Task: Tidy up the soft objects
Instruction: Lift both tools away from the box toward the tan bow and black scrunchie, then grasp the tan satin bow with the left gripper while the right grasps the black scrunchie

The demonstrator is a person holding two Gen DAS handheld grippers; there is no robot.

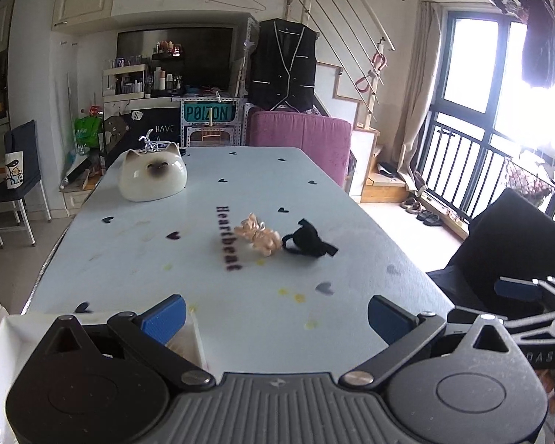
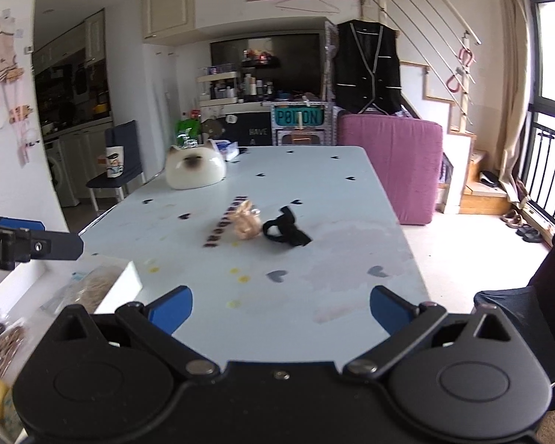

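Observation:
A peach fabric hair tie (image 1: pixel 258 236) and a black bow hair tie (image 1: pixel 307 240) lie side by side in the middle of the pale blue table (image 1: pixel 137 259). Both show in the right wrist view, peach (image 2: pixel 245 222) and black (image 2: pixel 285 227). My left gripper (image 1: pixel 275 318) is open and empty above the table's near edge. My right gripper (image 2: pixel 281 309) is open and empty, also near the front edge. Both stand well short of the hair ties. A white box (image 2: pixel 118 288) with bagged items sits at the front left corner.
A white ceramic cat-head container (image 1: pixel 152 175) stands at the far left of the table. A purple cushioned chair (image 1: pixel 301 137) is behind the far edge, a dark chair (image 1: pixel 510 244) at the right. The other gripper shows at the right edge (image 1: pixel 529 292).

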